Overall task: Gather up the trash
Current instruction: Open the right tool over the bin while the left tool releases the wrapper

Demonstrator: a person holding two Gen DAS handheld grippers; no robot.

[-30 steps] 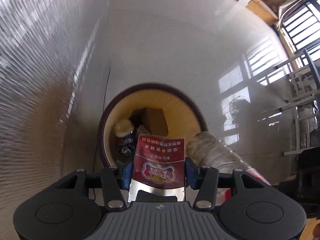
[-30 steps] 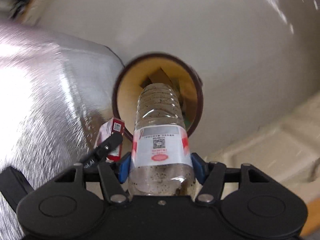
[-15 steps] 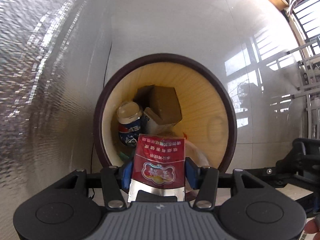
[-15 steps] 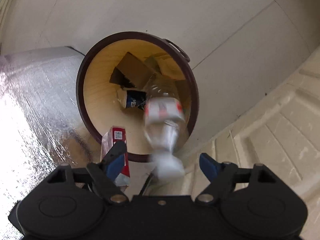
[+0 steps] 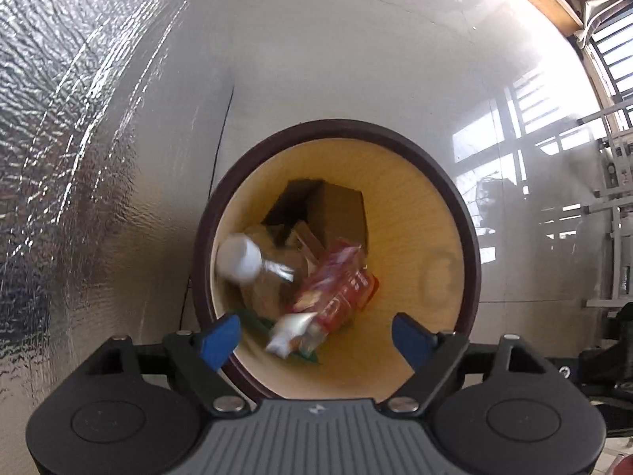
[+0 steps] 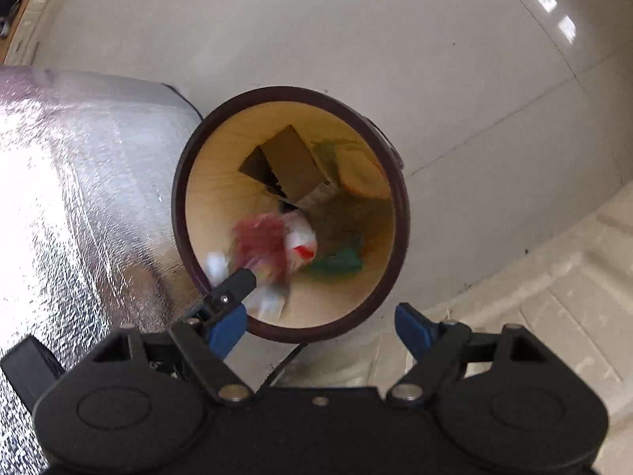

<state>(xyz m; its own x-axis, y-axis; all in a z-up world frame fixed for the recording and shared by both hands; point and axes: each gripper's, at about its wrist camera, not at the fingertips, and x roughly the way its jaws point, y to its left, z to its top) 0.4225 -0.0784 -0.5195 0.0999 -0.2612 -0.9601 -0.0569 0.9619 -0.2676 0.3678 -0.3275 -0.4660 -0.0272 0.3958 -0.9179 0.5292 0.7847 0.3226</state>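
Both claws are spread wide and hold nothing. The left gripper point(image 5: 314, 338) and the right gripper point(image 6: 318, 326) hang over the trash bin point(image 5: 472, 261). A red wrapper point(image 5: 336, 285) is blurry inside it. This looks like the drop step. Next, go find more trash.

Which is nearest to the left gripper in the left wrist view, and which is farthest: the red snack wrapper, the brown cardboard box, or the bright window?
From the left gripper:
1. Red snack wrapper, blurred, in the bin just beyond the fingers.
2. Brown cardboard box, deeper in the bin.
3. Bright window, far upper right across the floor.
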